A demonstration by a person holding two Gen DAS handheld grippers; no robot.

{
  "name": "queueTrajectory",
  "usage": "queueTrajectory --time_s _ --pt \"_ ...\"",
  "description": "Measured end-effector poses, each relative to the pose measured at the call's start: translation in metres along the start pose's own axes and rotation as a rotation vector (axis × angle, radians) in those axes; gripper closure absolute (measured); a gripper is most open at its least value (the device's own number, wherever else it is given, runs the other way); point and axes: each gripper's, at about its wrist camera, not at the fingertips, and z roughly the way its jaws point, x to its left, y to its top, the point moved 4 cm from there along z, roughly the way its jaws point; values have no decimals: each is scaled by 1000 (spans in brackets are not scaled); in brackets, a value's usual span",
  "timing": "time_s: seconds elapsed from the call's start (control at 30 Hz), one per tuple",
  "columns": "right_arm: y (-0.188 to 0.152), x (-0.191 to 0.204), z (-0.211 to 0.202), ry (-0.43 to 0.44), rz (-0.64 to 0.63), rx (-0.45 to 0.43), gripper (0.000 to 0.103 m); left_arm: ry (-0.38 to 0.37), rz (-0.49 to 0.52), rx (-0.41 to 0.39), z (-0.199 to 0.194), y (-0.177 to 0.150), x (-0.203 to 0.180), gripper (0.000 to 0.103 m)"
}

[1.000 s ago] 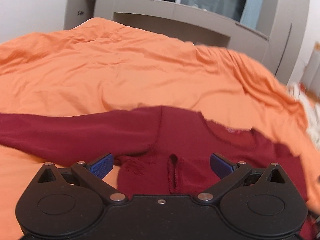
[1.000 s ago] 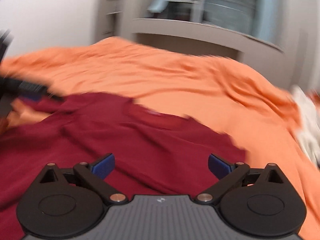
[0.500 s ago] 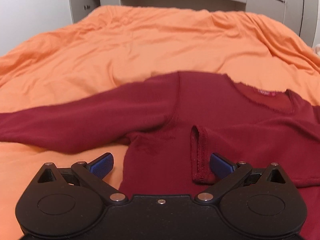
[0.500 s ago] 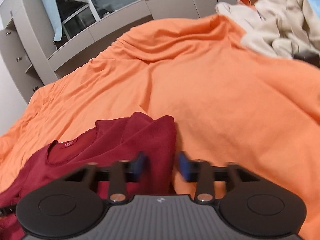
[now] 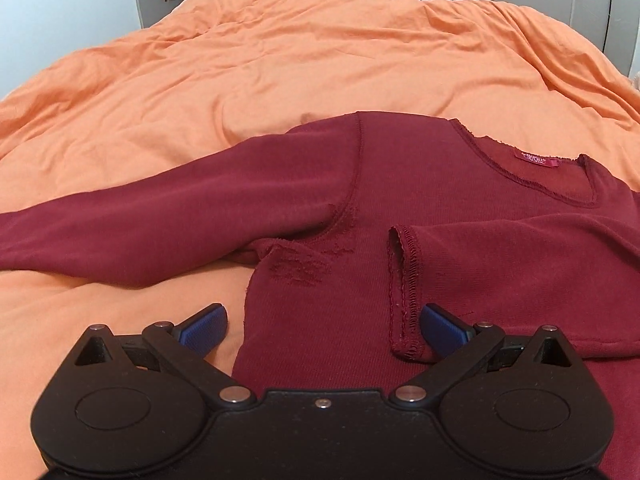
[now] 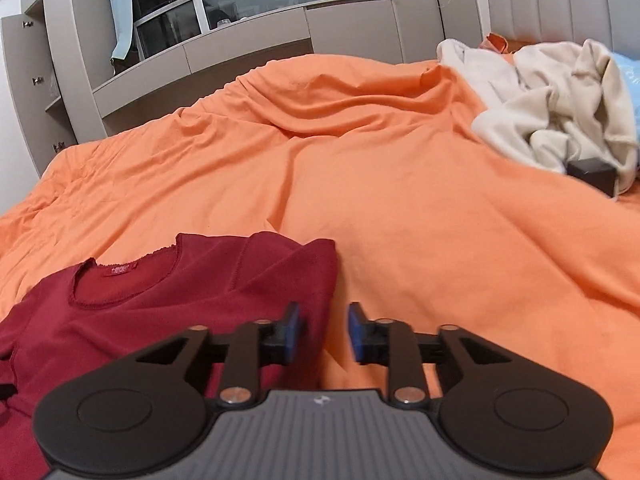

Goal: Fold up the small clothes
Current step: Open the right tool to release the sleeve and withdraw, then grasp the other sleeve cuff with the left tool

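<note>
Since a second ago my right hand-held gripper (image 6: 323,330) swung off the middle of the dark red knit long-sleeved top (image 5: 400,208) to its folded edge. It pinched nearly shut, and its jaws have just been opening again, nothing pressed between them now. One sleeve cuff (image 5: 404,288) is now folded across the chest. My left hand-held gripper (image 5: 324,324) sits spread wide over the top's side, released. The top lies flat on the orange bed cover (image 5: 280,60), with a heap of cream clothes (image 6: 560,96) well apart.
</note>
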Motion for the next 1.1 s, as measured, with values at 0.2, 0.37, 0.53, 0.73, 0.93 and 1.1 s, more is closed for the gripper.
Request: queueTrajectory --time_s 0.2,0.37,0.53,0.73,0.93,1.1 --pt "-22 8 -47 -57 -224 44 33 -5 -7 1 0 -1 1 0" --pt "-60 37 -60 -69 -422 70 34 -6 -9 0 1 0 2 0" --pt "-71 59 -43 -126 -519 -7 53 -7 -11 -1 1 0 2 0" --pt "-65 61 -42 -149 -495 -82 93 -16 -20 -1 1 0 3 0" --pt "-66 56 -47 -182 -509 -37 94 -5 5 -4 1 -2 1 0" --pt "-71 55 -40 -150 -507 25 85 -19 -13 -5 -1 -1 2 0"
